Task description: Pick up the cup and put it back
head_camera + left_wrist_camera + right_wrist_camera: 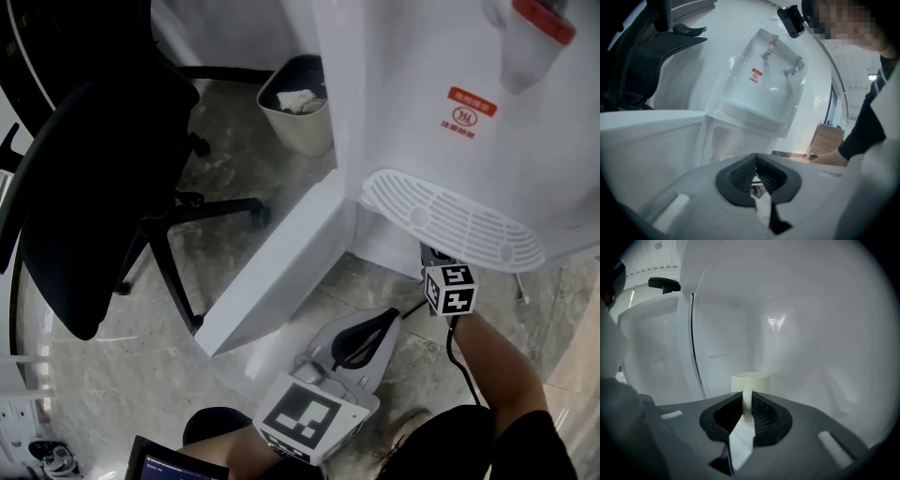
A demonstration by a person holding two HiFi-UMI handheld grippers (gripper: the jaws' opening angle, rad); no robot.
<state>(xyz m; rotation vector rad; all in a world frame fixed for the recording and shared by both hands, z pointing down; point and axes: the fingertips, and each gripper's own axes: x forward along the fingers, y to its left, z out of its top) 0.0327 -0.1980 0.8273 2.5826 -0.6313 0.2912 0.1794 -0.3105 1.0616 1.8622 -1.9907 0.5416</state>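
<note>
White cabinet space beneath the water dispenser held the cup. Right hand-held gripper pinched its handle; left hand-held gripper was closed, empty. Cup looked rigid, light, breakable; the handle suited gripping.

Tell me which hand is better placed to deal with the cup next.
Right. The right claw is inside the lower cabinet of the dispenser, shut on the handle of the cup. The left claw hangs outside by the open door, shut and empty, so it would need a fresh reach.
</note>
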